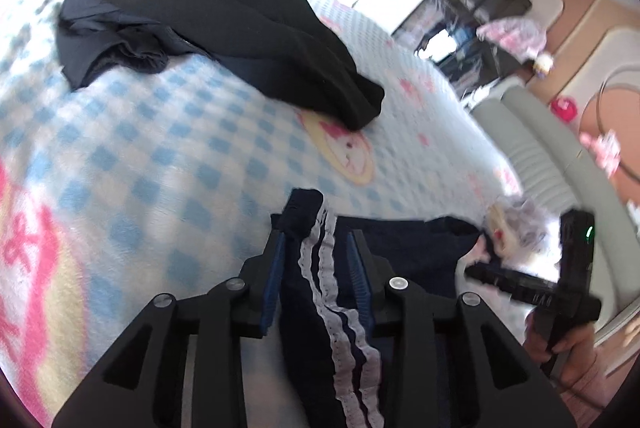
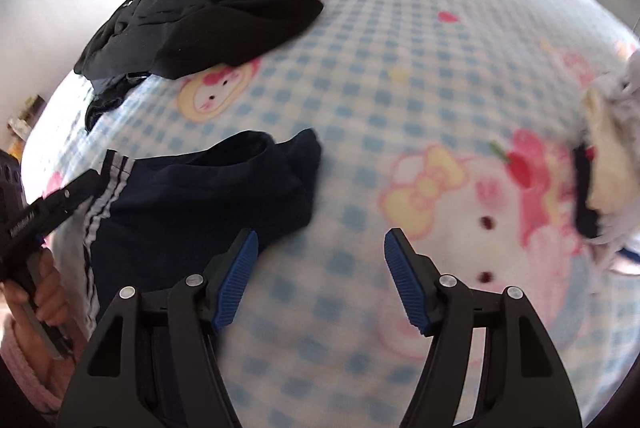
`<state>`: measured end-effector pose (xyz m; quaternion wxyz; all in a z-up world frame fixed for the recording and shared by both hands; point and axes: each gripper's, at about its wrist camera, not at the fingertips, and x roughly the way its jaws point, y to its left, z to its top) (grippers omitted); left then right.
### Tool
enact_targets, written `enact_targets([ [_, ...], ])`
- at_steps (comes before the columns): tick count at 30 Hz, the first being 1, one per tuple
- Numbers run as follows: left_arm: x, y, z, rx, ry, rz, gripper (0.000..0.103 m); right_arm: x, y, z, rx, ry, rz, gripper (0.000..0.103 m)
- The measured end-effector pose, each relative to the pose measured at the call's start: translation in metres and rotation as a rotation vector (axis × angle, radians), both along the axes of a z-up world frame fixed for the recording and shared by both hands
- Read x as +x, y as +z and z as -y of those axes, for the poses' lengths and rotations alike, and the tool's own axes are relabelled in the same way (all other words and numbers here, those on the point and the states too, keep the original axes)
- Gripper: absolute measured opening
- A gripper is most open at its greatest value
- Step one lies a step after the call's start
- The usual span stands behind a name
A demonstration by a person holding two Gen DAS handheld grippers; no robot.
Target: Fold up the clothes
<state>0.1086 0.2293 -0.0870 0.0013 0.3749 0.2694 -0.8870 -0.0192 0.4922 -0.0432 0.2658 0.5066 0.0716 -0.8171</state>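
Note:
My left gripper [image 1: 318,228] is shut on a navy garment with white lace stripes [image 1: 340,312], held between its blue pads just above the bed. The same navy garment [image 2: 200,204] lies crumpled at the left in the right wrist view, with the left gripper [image 2: 60,200] at its striped edge. My right gripper [image 2: 320,240] is open and empty above the checked blanket, its left finger near the garment's edge. It also shows in the left wrist view [image 1: 532,284] at the right. A pile of black clothes [image 1: 208,12] lies farther back on the bed [image 2: 216,8].
The bed is covered by a blue-and-white checked cartoon blanket [image 2: 400,68]. A small heap of white and cream clothes [image 2: 612,132] lies at the right edge. A padded headboard [image 1: 528,148] and a dark shelf unit [image 1: 472,28] stand beyond the bed.

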Motion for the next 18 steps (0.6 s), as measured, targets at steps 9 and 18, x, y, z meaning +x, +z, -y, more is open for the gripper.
enact_targets([
  [9,0.012,0.009,0.02,0.106,0.048,-0.068,0.049,-0.04,-0.001,-0.006,-0.081,-0.174,-0.012,0.066],
  [18,-0.036,-0.013,0.009,0.082,-0.028,0.099,0.038,-0.058,-0.042,0.018,-0.078,-0.076,0.159,0.075],
])
